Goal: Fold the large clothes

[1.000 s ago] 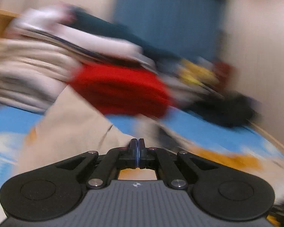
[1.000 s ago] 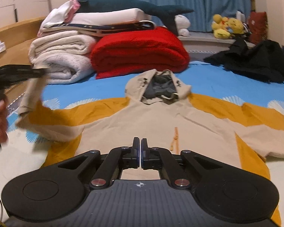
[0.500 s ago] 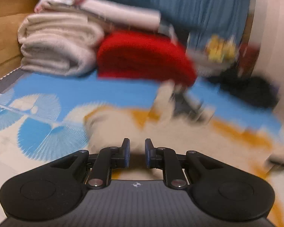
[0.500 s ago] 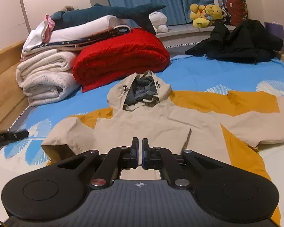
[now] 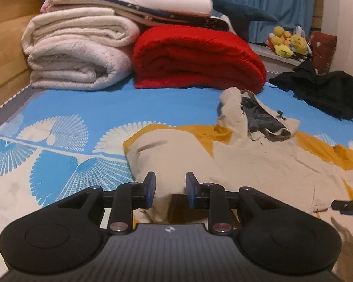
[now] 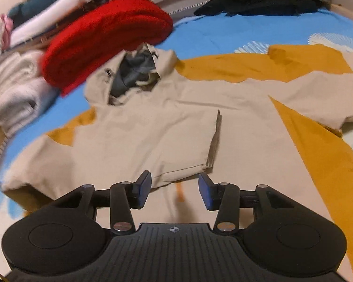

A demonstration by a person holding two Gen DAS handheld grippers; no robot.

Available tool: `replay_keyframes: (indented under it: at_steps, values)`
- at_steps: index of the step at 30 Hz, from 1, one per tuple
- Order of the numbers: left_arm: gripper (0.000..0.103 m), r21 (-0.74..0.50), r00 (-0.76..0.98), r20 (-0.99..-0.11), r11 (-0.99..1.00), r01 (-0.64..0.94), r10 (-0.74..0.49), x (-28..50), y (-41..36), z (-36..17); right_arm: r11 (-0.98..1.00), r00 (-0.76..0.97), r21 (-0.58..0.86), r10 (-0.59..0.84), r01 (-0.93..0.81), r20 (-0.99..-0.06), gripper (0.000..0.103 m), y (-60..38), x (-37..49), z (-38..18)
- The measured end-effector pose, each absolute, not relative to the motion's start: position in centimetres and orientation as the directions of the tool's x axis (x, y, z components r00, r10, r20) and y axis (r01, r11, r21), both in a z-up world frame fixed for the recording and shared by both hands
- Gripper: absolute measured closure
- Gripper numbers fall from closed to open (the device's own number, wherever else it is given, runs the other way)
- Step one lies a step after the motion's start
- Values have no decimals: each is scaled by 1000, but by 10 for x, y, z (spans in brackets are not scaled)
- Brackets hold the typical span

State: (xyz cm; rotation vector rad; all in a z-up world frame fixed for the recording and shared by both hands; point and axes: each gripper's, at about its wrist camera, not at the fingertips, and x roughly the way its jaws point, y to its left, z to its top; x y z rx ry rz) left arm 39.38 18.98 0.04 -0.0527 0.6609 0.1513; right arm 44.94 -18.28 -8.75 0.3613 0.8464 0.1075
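Note:
A beige and mustard hooded jacket lies flat on the blue patterned bed, hood toward the red blanket. Its left sleeve is folded across the chest, the cuff near the middle. Its right sleeve lies spread out. My right gripper is open just above the folded cuff, holding nothing. The jacket also shows in the left wrist view. My left gripper is open over the folded left shoulder, with cloth between the fingers but not pinched. A tip of the other gripper shows at the right.
A red folded blanket, white folded blankets and a shark plush are stacked at the bed's head. A black garment lies at the far right. Wooden bed frame at left. Yellow plush toys on the sill.
The left gripper carried the left sleeve over the jacket's chest and let it go, opening. The right gripper opened and dropped closer to the jacket.

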Motion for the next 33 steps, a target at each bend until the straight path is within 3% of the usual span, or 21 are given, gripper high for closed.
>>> replay_keyframes:
  at_steps: [6, 7, 8, 10, 13, 15, 17, 23, 28, 31, 33]
  values:
    - [72, 14, 766, -622, 981, -195, 161, 400, 206, -4, 890, 633, 436, 261, 135, -729, 56, -196, 475, -111]
    - [72, 11, 759, -629, 978, -208, 169, 401, 209, -5, 884, 632, 445, 266, 141, -728, 63, -197, 477, -112]
    - [72, 3, 759, -628, 976, -217, 171, 402, 212, -6, 880, 637, 451, 263, 150, -724, 81, -199, 478, -113]
    - [72, -7, 759, -628, 974, -228, 174, 404, 215, -6, 873, 669, 465, 258, 147, -696, 99, -204, 479, -108]
    - [72, -8, 760, -625, 972, -235, 179, 408, 215, -7, 876, 780, 473, 229, 96, -582, 101, -212, 468, -75]
    - [72, -18, 750, -638, 971, -240, 174, 410, 216, -10, 916, 873, 399, 155, 49, -463, 101, -216, 455, -42]
    - [72, -32, 743, -649, 971, -237, 160, 412, 217, -13, 938, 905, 340, 79, 75, -418, 101, -227, 450, -27]
    - [72, -46, 685, -720, 977, -207, 111, 419, 215, -37, 891, 816, 320, -90, 322, -571, 101, -275, 471, -55]
    - [72, -93, 638, -768, 975, -202, 59, 424, 215, -54, 893, 808, 263, -163, 364, -566, 98, -274, 470, -54]
    - [72, -111, 621, -783, 976, -186, 29, 425, 215, -65, 892, 834, 310, -121, 330, -539, 98, -275, 469, -54]
    - [72, -89, 588, -808, 977, -191, 41, 427, 216, -77, 890, 844, 377, -16, 256, -536, 98, -277, 472, -57]
